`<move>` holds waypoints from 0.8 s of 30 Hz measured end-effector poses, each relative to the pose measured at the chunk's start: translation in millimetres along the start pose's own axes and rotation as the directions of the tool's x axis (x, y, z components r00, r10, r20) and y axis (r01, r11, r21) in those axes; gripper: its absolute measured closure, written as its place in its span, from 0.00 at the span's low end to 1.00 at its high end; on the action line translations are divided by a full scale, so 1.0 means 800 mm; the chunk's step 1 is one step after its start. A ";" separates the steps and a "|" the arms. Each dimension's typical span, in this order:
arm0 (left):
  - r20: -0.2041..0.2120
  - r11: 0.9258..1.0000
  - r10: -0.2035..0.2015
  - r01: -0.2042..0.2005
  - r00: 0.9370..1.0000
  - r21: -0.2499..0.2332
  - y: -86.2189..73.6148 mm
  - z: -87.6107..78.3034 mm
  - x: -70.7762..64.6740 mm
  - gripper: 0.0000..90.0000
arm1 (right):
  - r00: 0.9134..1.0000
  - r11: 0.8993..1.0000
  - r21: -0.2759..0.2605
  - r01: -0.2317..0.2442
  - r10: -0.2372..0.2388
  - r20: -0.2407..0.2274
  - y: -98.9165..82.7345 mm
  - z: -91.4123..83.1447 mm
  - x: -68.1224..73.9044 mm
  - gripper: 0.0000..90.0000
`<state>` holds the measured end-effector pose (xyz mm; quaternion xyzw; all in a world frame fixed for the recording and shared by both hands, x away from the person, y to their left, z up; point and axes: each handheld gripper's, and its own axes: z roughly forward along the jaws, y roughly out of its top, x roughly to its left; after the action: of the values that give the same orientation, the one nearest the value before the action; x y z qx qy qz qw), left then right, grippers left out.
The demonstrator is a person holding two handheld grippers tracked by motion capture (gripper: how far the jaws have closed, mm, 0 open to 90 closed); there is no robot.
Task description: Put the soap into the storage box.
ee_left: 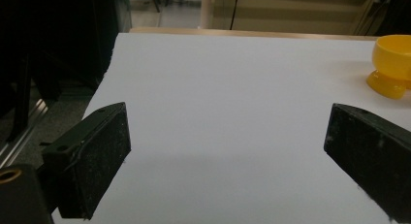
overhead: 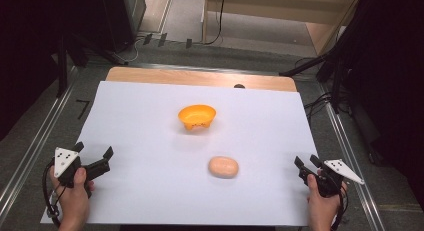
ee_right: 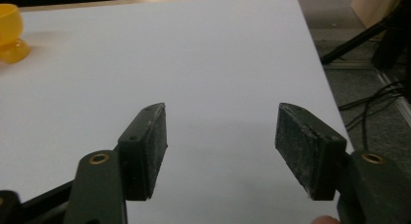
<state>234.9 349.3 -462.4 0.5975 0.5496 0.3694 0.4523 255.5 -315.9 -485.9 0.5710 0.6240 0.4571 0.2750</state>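
Note:
An orange bowl (overhead: 197, 116) stands upright near the middle of the white sheet (overhead: 140, 121); it also shows at the right edge of the left gripper view (ee_left: 393, 64) and at the top left of the right gripper view (ee_right: 9, 32). A pale peach, bun-like lump (overhead: 223, 167) lies nearer the front, right of centre. My left gripper (overhead: 94, 149) (ee_left: 228, 112) rests at the sheet's front left, jaws wide open with nothing between them. My right gripper (overhead: 306, 160) (ee_right: 222, 110) sits at the front right edge, open more narrowly over bare sheet.
The sheet covers a wooden table whose far edge (overhead: 200, 77) shows as a bare strip. Metal rails (overhead: 30, 151) run along both sides. Cables and stand legs (overhead: 320, 66) lie on the floor at the far right.

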 end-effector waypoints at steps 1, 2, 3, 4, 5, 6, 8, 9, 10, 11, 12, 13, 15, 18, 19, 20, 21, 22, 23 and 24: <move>0.000 1.000 0.000 0.000 1.000 0.000 0.000 0.000 0.000 0.04 | 1.000 1.000 0.000 0.000 0.000 0.000 0.000 0.000 0.000 0.39; 0.002 1.000 0.003 -0.003 1.000 0.000 0.000 0.000 0.000 0.04 | 0.999 1.000 0.002 0.016 -0.016 -0.036 0.000 -0.001 0.001 0.38; 0.002 1.000 0.003 -0.003 1.000 0.000 0.000 0.000 0.000 0.04 | 0.999 1.000 0.002 0.016 -0.016 -0.036 0.000 -0.001 0.001 0.38; 0.000 1.000 -0.001 0.001 1.000 0.001 0.000 0.000 0.000 0.04 | 0.999 1.000 0.008 0.027 -0.027 -0.041 0.001 -0.002 0.003 0.39; -0.003 1.000 -0.009 0.009 1.000 0.010 0.001 0.001 0.001 0.04 | 0.997 0.998 0.014 0.061 -0.060 -0.052 0.003 -0.001 0.007 0.44; -0.003 1.000 -0.009 0.009 1.000 0.010 0.001 0.001 0.001 0.04 | 0.997 0.998 0.014 0.061 -0.060 -0.052 0.003 -0.001 0.007 0.44; -0.007 1.000 -0.012 0.012 1.000 0.018 0.001 0.002 0.002 0.04 | 0.990 0.993 0.006 0.119 -0.119 -0.075 0.007 0.000 0.014 0.45; -0.007 1.000 -0.013 0.013 1.000 0.025 0.001 0.003 0.002 0.04 | 0.986 0.988 -0.010 0.154 -0.154 -0.063 0.009 0.000 0.019 0.45; -0.013 0.999 -0.014 0.014 1.000 0.029 0.001 0.003 0.001 0.04 | 0.980 0.982 -0.025 0.186 -0.188 -0.062 0.011 0.001 0.023 0.43; -0.022 0.999 -0.017 0.017 1.000 0.036 0.002 0.005 0.001 0.05 | 0.970 0.973 -0.037 0.228 -0.230 -0.076 0.019 -0.001 0.028 0.46; -0.022 0.999 -0.017 0.017 1.000 0.036 0.002 0.005 0.001 0.06 | 0.970 0.973 -0.037 0.228 -0.230 -0.076 0.019 -0.001 0.028 0.46; -0.026 0.999 -0.018 0.019 1.000 0.045 0.002 0.006 0.002 0.06 | 0.966 0.971 -0.044 0.235 -0.238 -0.102 0.023 -0.002 0.030 0.50; -0.030 0.997 -0.031 0.033 0.999 0.068 0.003 0.009 0.003 0.07 | 0.955 0.976 -0.008 0.219 -0.216 -0.205 0.032 -0.002 0.029 0.50; -0.028 0.997 -0.016 0.018 0.999 0.076 0.004 0.009 0.001 0.07 | 0.909 0.957 0.098 0.275 -0.225 -0.350 0.041 0.006 0.033 0.47; -0.025 0.998 0.001 0.001 1.000 0.067 0.003 0.008 0.000 0.07 | 0.909 0.957 0.098 0.275 -0.225 -0.350 0.041 0.006 0.033 0.47; -0.024 0.998 0.014 -0.012 1.000 0.059 0.003 0.007 -0.002 0.07 | 0.873 0.939 0.126 0.321 -0.242 -0.424 0.045 0.013 0.039 0.49; -0.021 0.998 0.027 -0.026 0.999 0.053 0.002 0.006 -0.004 0.07 | 0.854 0.928 0.135 0.346 -0.252 -0.455 0.047 0.017 0.045 0.49; -0.018 0.998 0.038 -0.037 0.999 0.051 0.002 0.006 -0.005 0.07 | 0.854 0.928 0.135 0.346 -0.252 -0.455 0.047 0.017 0.045 0.49; -0.018 0.998 0.046 -0.045 0.999 0.053 0.002 0.007 -0.006 0.07 | 0.828 0.897 0.153 0.414 -0.302 -0.473 0.052 0.024 0.056 0.46; -0.018 0.998 0.046 -0.045 0.999 0.053 0.002 0.007 -0.006 0.07 | 0.828 0.897 0.153 0.414 -0.302 -0.473 0.052 0.024 0.056 0.46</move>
<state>239.9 344.2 -462.1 0.6180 0.5495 0.3708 0.4226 282.4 -270.6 -448.9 0.3551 0.8184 0.4311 0.1351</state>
